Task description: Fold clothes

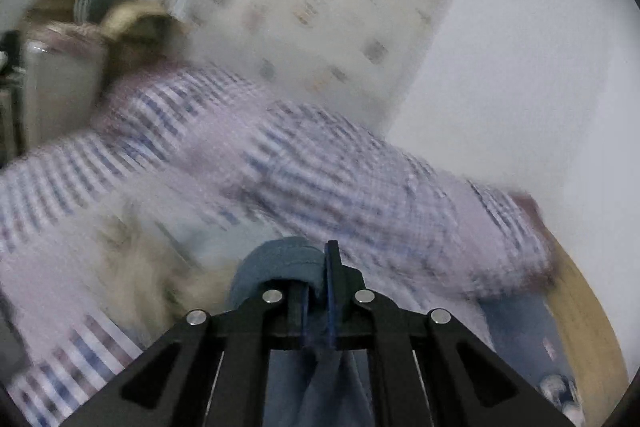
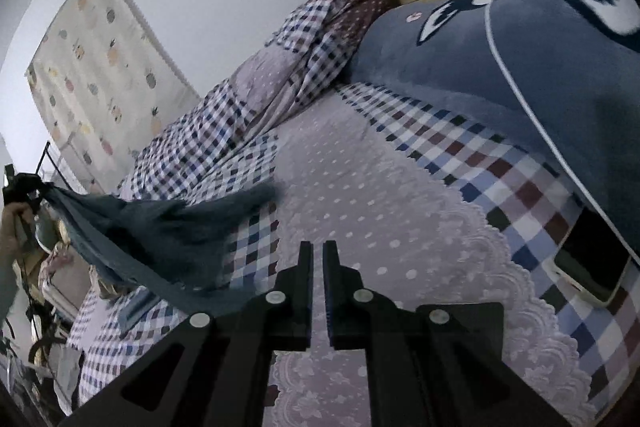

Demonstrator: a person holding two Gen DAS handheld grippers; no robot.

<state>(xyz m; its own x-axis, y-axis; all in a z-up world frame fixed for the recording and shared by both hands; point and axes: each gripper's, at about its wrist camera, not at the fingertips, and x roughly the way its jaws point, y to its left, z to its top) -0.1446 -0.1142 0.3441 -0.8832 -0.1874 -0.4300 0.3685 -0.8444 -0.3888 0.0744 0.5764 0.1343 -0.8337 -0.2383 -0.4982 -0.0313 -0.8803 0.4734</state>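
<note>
- One blue garment (image 2: 168, 227), clamped in the left gripper (image 1: 316, 267); it stretches left of the right gripper (image 2: 317, 255), long axis left-to-right, sagging onto the bed (image 2: 360, 187).
- Right gripper: fingers nearly together, holding nothing.
- One phone (image 2: 588, 263) lies to its right.

Two grippers (image 1: 316, 291) (image 2: 317, 291), one blue garment (image 2: 160, 227), one phone (image 2: 588, 263), one blue pillow (image 2: 520, 67), one patterned curtain (image 2: 100, 67), one bed (image 2: 360, 187).
</note>
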